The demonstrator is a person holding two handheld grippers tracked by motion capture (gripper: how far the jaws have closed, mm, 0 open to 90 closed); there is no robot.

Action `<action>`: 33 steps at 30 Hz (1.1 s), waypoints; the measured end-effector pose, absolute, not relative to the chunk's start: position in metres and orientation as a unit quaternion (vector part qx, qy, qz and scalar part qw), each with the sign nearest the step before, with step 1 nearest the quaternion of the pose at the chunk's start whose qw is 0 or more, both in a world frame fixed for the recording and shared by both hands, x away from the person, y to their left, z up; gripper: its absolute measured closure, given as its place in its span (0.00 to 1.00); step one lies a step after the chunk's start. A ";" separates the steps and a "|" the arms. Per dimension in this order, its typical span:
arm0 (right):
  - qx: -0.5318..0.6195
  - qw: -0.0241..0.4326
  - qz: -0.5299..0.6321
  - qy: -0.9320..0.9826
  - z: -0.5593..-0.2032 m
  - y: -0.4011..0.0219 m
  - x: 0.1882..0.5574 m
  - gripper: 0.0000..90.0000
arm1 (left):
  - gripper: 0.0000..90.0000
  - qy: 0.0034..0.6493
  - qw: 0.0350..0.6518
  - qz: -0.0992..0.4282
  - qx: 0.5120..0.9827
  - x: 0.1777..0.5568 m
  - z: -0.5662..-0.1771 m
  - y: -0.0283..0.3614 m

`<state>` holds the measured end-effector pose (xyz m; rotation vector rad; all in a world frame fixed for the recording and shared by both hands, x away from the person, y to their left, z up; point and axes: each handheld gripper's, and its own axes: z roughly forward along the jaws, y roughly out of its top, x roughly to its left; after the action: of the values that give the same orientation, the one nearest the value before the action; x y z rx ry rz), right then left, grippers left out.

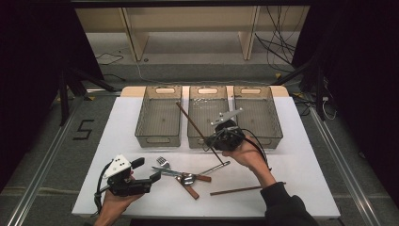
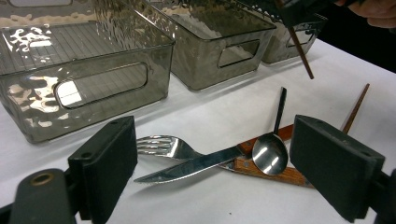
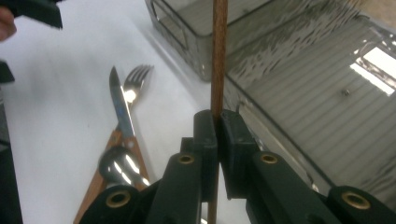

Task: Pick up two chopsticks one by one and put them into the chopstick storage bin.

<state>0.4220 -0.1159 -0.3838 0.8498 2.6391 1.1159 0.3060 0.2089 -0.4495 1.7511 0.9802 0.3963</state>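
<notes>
My right gripper (image 1: 217, 138) is clamped on a brown chopstick (image 1: 193, 125); in the right gripper view its jaws sit tight against the stick (image 3: 219, 56), which runs up between them. From above I see the chopstick held off the table, slanting from just below the gripper up and to the left over the front of the middle bin (image 1: 207, 115), its far tip between the left bin (image 1: 159, 115) and the middle one. The right bin (image 1: 258, 113) stands just beside the gripper. My left gripper (image 1: 153, 170) sits at the near left of the table (image 1: 291, 155), jaws wide apart and holding nothing; in the left gripper view they frame the cutlery pile without touching it. That pile lies between my two hands: a fork (image 2: 163, 144), a wooden-handled knife (image 2: 196, 165) crossing it, and a spoon (image 2: 270, 154) resting on the knife. A second chopstick (image 1: 240, 190) lies flat on the table near my right sleeve. The one piece of writing I can read is a "5" (image 1: 83, 129) marked on the floor left of the table.
</notes>
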 end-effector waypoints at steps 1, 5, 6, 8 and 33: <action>0.286 0.075 0.374 0.879 -0.383 -0.113 0.424 0.96 | 0.16 0.409 0.522 0.165 0.730 0.306 -0.449 0.209; 0.291 0.069 0.387 0.872 -0.379 -0.101 0.432 0.96 | 0.16 0.409 0.523 0.165 0.729 0.306 -0.449 0.209; 0.295 0.070 0.389 0.870 -0.378 -0.098 0.435 0.96 | 0.16 0.409 0.523 0.166 0.729 0.306 -0.449 0.210; 0.296 0.066 0.400 0.865 -0.376 -0.093 0.439 0.96 | 0.16 0.410 0.521 0.166 0.730 0.306 -0.449 0.210; 0.326 0.061 0.430 0.840 -0.358 -0.047 0.478 0.96 | 0.16 0.409 0.527 0.168 0.726 0.305 -0.448 0.211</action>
<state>0.4784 -0.0474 -0.3581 0.9862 2.5399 1.2998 0.3049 0.2109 -0.4480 1.7358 0.9769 0.4004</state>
